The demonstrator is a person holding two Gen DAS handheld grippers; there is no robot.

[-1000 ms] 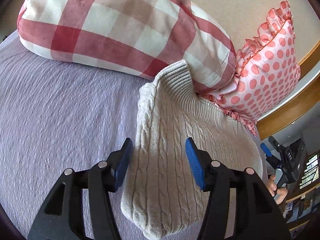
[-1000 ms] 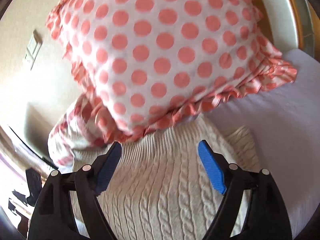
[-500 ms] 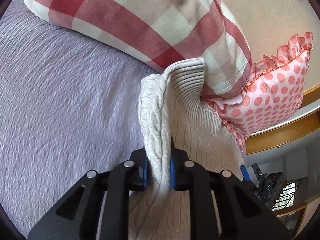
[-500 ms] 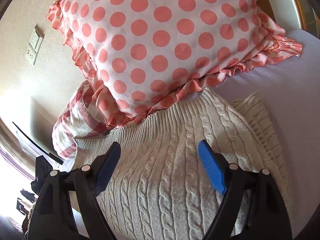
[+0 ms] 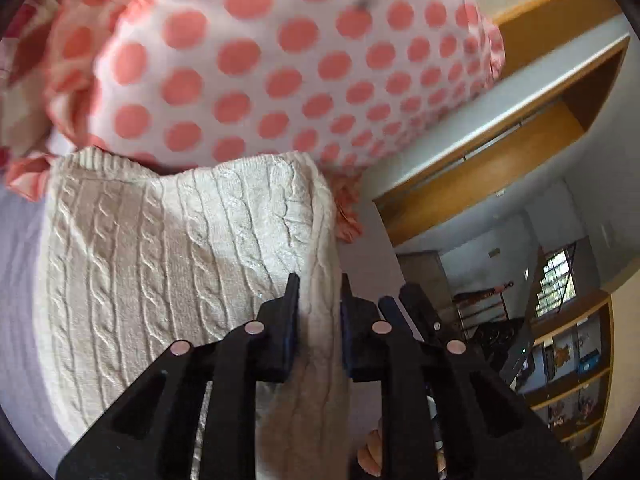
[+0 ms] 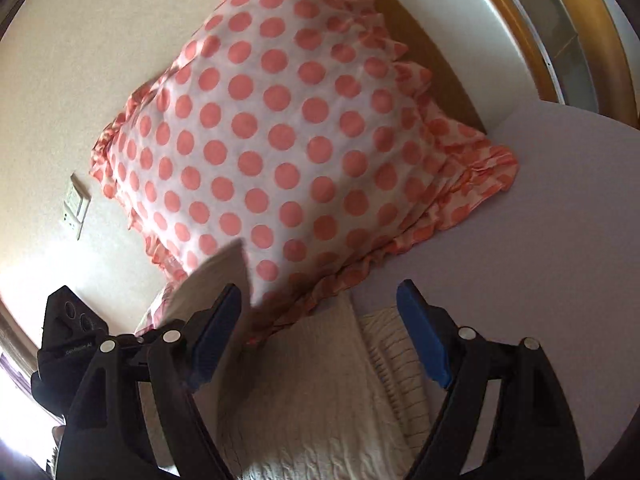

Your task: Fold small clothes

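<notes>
A cream cable-knit sweater lies on the lilac bed sheet, partly folded over itself. My left gripper is shut on the sweater's lifted edge, near its right side. In the right wrist view the sweater lies below my right gripper, which is open and empty above it. A lifted flap of the sweater rises by the right gripper's left finger. The other gripper's black body shows at the left.
A pink polka-dot ruffled pillow leans on the wall just behind the sweater; it also shows in the left wrist view. A red checked pillow is at far left. A wooden bed frame and shelves lie to the right.
My left gripper closed on the sweater's edge and carried it up and over to the right. My right gripper pulled back a little, staying open.
</notes>
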